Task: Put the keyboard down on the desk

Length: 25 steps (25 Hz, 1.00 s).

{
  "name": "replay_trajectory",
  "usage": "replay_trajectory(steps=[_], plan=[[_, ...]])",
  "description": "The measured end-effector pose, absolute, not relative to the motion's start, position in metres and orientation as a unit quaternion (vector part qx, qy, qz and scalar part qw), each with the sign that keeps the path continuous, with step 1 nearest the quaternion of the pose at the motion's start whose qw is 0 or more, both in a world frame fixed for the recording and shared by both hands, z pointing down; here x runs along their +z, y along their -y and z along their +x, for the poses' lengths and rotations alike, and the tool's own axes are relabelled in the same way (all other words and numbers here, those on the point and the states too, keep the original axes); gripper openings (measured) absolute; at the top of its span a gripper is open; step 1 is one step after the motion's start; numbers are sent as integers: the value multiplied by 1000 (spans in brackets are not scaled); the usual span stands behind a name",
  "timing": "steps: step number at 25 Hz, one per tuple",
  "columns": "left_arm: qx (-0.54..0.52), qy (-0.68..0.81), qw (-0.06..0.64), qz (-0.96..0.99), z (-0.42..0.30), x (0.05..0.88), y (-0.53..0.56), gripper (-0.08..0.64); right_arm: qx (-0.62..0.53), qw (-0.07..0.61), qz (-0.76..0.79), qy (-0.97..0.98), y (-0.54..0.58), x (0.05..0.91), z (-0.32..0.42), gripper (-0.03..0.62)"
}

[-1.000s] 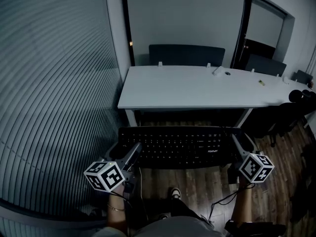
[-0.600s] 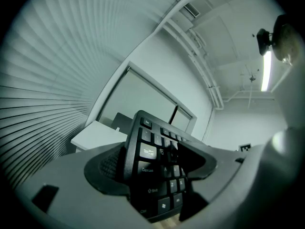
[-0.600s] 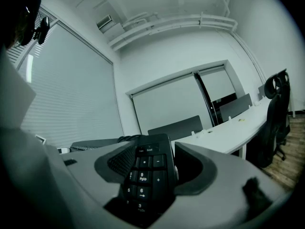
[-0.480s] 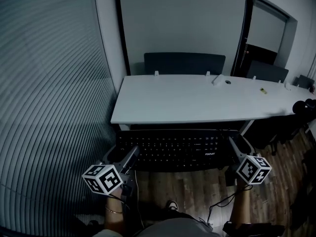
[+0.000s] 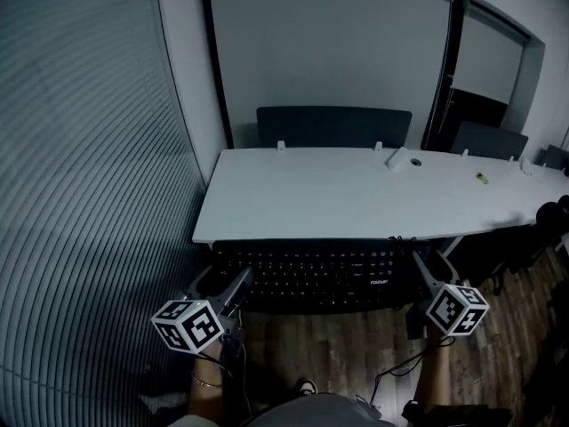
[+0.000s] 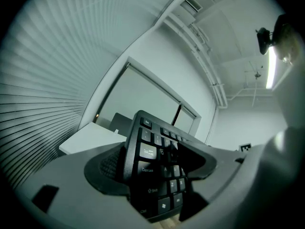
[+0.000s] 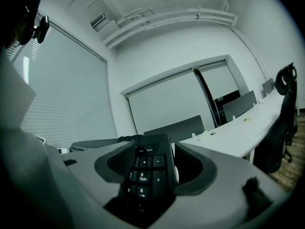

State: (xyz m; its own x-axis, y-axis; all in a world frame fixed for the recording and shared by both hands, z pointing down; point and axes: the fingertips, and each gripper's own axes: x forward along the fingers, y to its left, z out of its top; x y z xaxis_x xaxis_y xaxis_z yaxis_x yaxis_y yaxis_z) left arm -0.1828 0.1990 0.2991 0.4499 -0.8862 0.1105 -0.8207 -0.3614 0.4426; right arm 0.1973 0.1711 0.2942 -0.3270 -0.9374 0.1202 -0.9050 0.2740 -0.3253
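Head view finding: you hold the keyboard (image 5: pixel 316 274) level and lengthwise between the two grippers, above the wooden floor (image 5: pixel 356 350) and just in front of the desk (image 5: pixel 356 194). Its far long edge sits right at the desk's near edge in this view; no part of it rests on the desktop. Keys face up.

Left gripper (image 5: pixel 238 283): clamped on the keyboard's left end. Its own view shows both jaws pressed against that end, one on the key face and one on the underside, with the Caps Lock and Shift keys between them.

Right gripper (image 5: pixel 420 261): clamped on the keyboard's right end. Its own view shows the number pad wedged between its jaws.

Your marker cubes (image 5: pixel 188 325) ride near you, one at each lower corner of the keyboard, with a cable hanging below the right one.

Desk condition: white top, with a few small items near its far edge, too small to identify. A dark chair (image 5: pixel 333 125) stands behind it. Window blinds (image 5: pixel 80 194) run along your left.
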Motion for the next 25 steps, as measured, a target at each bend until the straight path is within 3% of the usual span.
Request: replay_trajectory(steps=[11, 25], plan=[[-67, 515, 226, 825, -160, 308, -100, 337, -174, 44, -583, -793, -75, 303, 219, 245], [-50, 527, 244, 813, -154, 331, -91, 337, -198, 32, -575, -793, -59, 333, 225, 244]])
